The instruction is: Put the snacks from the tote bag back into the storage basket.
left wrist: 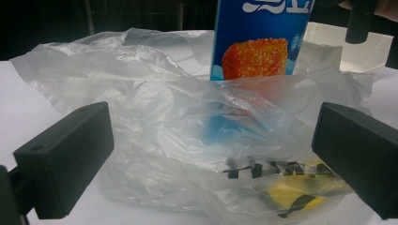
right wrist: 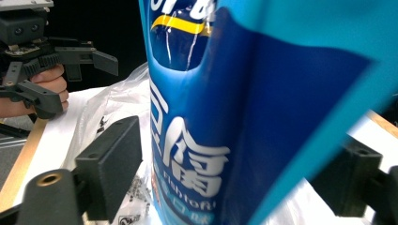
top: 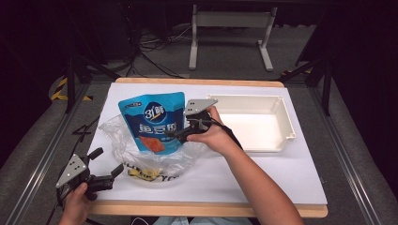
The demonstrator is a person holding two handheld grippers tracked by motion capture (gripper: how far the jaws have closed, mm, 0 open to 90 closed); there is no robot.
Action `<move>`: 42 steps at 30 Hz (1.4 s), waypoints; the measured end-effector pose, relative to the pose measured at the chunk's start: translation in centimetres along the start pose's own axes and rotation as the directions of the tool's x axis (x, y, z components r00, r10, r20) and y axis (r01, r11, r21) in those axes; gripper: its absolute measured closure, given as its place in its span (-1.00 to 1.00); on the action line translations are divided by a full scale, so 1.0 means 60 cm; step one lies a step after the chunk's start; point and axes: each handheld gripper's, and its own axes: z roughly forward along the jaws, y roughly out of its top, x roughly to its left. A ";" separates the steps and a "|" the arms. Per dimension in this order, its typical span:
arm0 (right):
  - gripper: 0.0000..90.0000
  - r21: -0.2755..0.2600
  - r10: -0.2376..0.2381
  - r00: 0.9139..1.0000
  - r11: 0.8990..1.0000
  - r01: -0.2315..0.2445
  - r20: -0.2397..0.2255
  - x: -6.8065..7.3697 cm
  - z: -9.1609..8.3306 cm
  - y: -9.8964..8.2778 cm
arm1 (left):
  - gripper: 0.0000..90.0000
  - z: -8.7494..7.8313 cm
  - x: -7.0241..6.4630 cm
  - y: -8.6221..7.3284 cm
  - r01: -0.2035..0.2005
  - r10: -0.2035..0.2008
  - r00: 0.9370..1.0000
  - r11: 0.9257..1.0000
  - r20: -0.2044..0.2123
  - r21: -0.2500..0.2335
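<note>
A blue snack pouch (top: 154,123) with an orange picture stands upright with its foot inside a crumpled clear plastic bag (top: 123,143). My right gripper (top: 174,134) reaches in from the right, jaws set around the pouch's lower right edge. In the right gripper view the pouch (right wrist: 263,108) is between the jaws. The left jaw stands a sliver off its face and the right jaw is partly hidden behind it, so the gripper (right wrist: 244,154) is open. My left gripper (top: 107,161) rests open at the table's front left. It faces the bag (left wrist: 155,117), with nothing held.
A white rectangular tray (top: 287,123) sits at the back right of the white table sheet (top: 263,178). Something yellow and black (left wrist: 291,194) lies inside the bag's near end. The left hand and its gripper (right wrist: 56,61) are in the right gripper view. Beyond the table are a dark floor and cables.
</note>
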 end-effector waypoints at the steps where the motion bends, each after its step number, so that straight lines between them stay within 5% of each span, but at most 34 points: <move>1: -0.56 0.000 0.000 1.000 1.000 0.000 0.000 0.000 0.000 0.000 | -1.00 0.000 0.000 0.000 0.000 0.000 1.000 1.000 0.000 -0.001; 12: -0.65 -0.004 -0.037 0.999 0.999 0.036 -0.028 0.004 0.045 -0.016 | -1.00 -0.001 0.001 0.000 -0.001 0.001 1.000 1.000 0.003 -0.002; 23: -0.64 -0.015 -0.038 0.999 0.999 0.037 -0.039 -0.002 0.056 -0.028 | -1.00 0.000 0.000 0.000 0.002 -0.003 1.000 1.000 0.002 0.001; 27: -0.46 0.033 -0.050 0.998 0.998 0.051 -0.047 -0.004 0.060 -0.032 | -1.00 0.000 0.000 0.000 0.003 -0.003 1.000 1.000 0.001 0.003; 31: -0.04 0.043 -0.055 0.994 0.997 0.059 -0.091 -0.002 0.061 -0.031 | -1.00 -0.001 0.001 0.000 0.003 -0.003 1.000 1.000 0.001 0.005; 42: 0.15 0.057 -0.065 0.994 0.996 0.071 -0.092 0.002 0.058 -0.030 | -1.00 -0.001 0.001 0.000 0.006 -0.006 1.000 1.000 0.002 0.001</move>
